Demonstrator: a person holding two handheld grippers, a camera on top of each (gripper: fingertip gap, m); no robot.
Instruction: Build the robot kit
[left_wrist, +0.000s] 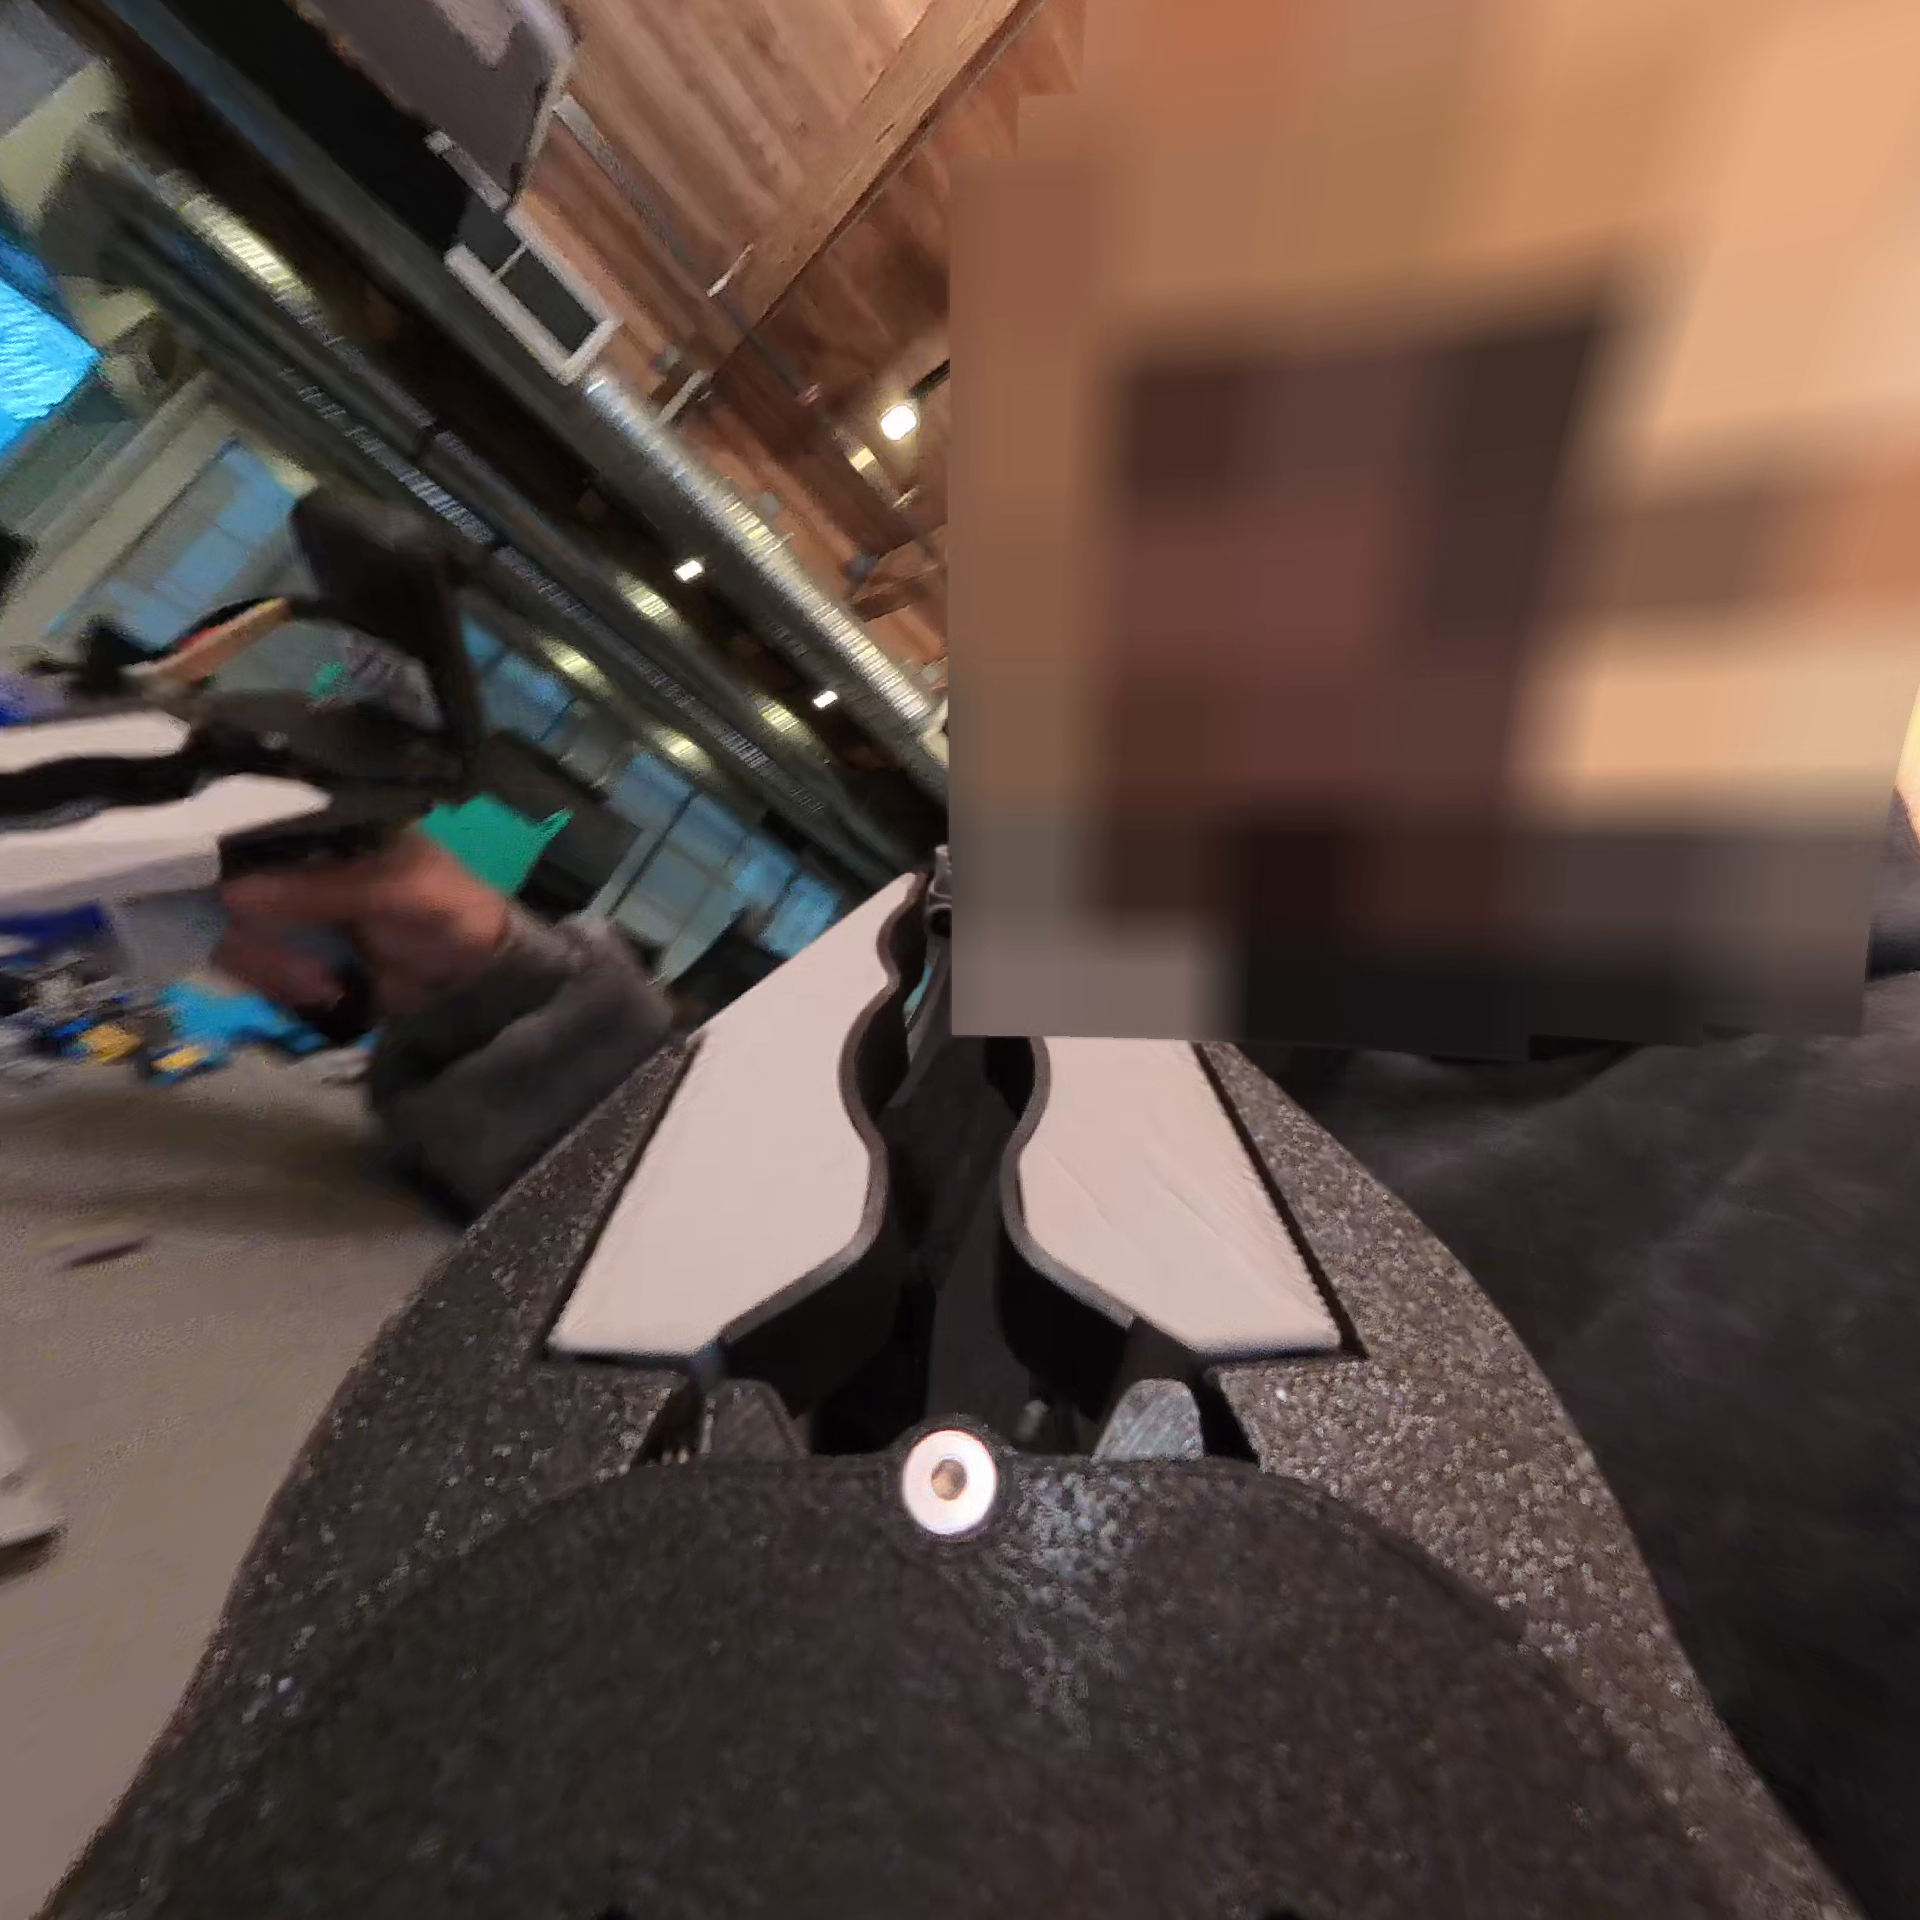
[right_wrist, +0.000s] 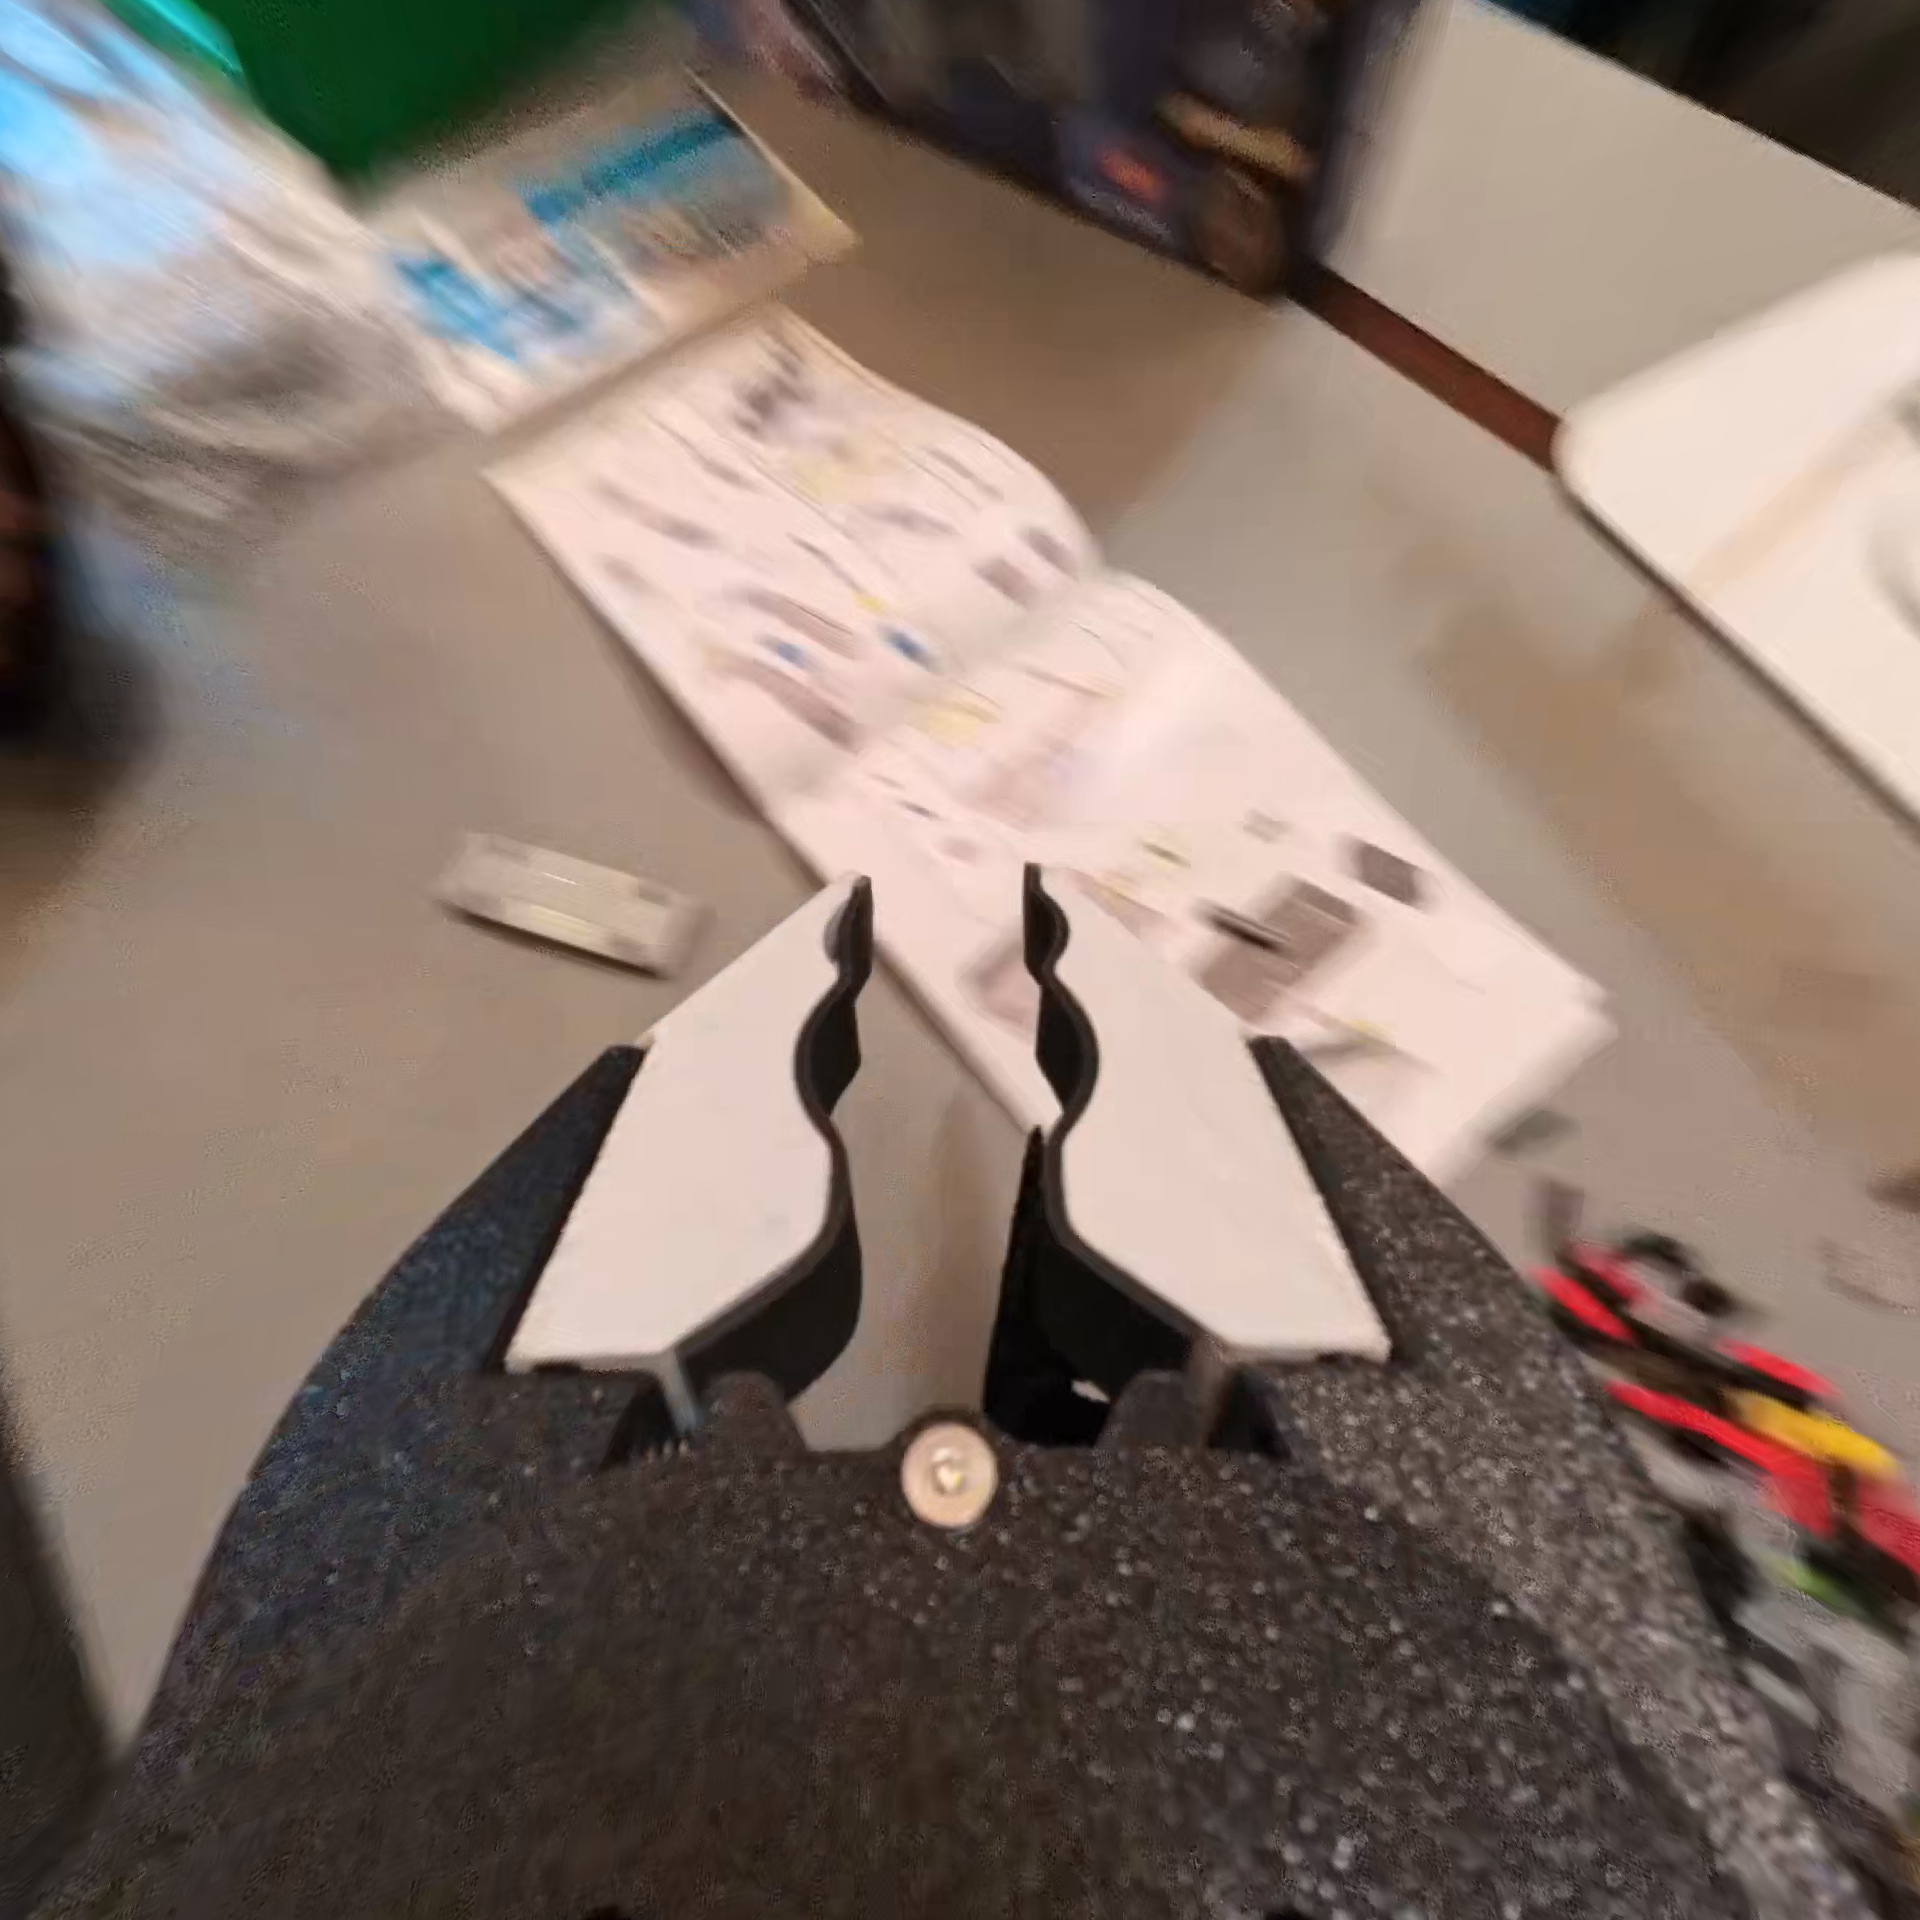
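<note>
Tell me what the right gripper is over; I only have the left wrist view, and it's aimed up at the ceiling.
Observer: The right gripper hangs open over an open instruction booklet on the grey table.
Operator: Anything loose near it?
Observer: A small flat grey piece lies left of its fingertips, off the booklet.
Operator: And to its right?
Observer: A blurred heap of red, yellow and black pieces.

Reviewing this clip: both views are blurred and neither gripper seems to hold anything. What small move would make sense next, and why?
Probably steady the right gripper, which is open and empty above the open booklet on the grey table. The left gripper points up toward the ceiling, away from the table, so lowering it could follow. Its fingertips are partly hidden.
</note>
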